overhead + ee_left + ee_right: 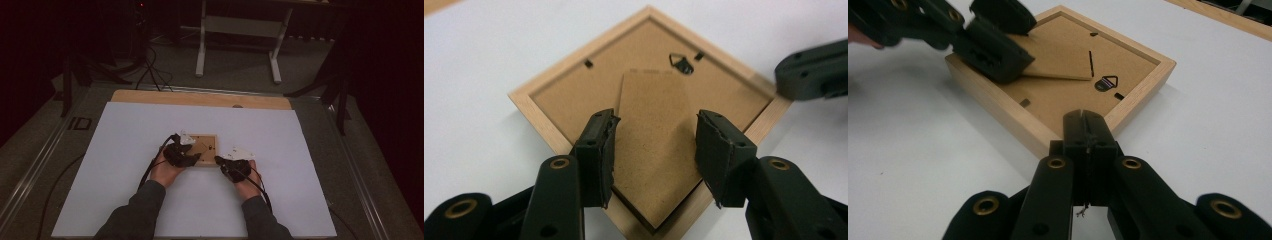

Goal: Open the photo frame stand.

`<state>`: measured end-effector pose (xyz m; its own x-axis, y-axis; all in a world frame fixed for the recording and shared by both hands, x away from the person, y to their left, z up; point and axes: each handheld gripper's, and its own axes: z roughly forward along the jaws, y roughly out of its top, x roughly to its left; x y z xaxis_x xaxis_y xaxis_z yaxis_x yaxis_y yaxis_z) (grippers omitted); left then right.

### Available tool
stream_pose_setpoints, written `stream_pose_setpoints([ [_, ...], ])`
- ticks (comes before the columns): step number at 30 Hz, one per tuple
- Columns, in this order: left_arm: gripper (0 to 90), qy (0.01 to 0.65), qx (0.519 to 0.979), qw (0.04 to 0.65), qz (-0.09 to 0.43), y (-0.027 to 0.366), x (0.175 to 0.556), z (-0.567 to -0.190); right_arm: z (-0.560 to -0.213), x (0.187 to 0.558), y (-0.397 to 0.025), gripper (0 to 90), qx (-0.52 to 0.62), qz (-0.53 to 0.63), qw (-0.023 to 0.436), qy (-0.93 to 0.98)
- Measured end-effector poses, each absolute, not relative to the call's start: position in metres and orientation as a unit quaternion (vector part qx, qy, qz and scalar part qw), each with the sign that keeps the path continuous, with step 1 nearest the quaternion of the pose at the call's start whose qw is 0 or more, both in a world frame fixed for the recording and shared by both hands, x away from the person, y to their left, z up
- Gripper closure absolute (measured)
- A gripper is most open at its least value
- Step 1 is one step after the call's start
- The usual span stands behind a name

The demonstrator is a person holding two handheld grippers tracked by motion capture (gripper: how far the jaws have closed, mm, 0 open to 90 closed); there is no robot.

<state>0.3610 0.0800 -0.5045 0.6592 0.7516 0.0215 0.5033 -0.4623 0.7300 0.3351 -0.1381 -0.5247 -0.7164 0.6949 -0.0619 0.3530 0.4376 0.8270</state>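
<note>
A: Where is there room to pass?
B: The white worktop (pixel 125 165) lies bare all round the picture frame (pixel 206 150), left, right and toward the far wooden edge.
A: What blocks the way?
B: The frame's raised rim, its lifted stand flap (pixel 651 145), and both grippers crowding it: the left gripper (pixel 654 150) straddles the flap, the right gripper (pixel 1087 137) presses the rim's near side.

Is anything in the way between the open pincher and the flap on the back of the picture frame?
Nothing visible is. The left gripper is open with its jaws on either side of the flap on the picture frame.
</note>
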Motion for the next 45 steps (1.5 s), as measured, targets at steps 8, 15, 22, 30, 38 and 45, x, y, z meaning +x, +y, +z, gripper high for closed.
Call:
stream_pose_setpoints([
  [8,51.3,0.376,0.837,0.360,0.171,0.080,0.362,-0.500,-0.525,0.335,-0.138,89.7,0.318,0.424,0.202,0.823],
  [15,47.7,0.380,0.829,0.376,0.163,0.085,0.362,-0.497,-0.525,0.335,-0.138,89.7,0.317,0.424,0.202,0.824],
  [22,60.5,0.368,0.827,0.394,0.158,0.101,0.349,-0.483,-0.525,0.335,-0.138,89.7,0.316,0.423,0.202,0.824],
  [30,81.9,0.372,0.832,0.387,0.140,0.110,0.342,-0.484,-0.525,0.335,-0.138,89.6,0.315,0.424,0.203,0.824],
  [38,89.5,0.378,0.836,0.372,0.137,0.117,0.336,-0.490,-0.525,0.335,-0.138,89.6,0.317,0.424,0.203,0.824],
  [45,89.5,0.384,0.841,0.355,0.136,0.118,0.334,-0.498,-0.525,0.335,-0.138,89.7,0.316,0.425,0.203,0.823],
])
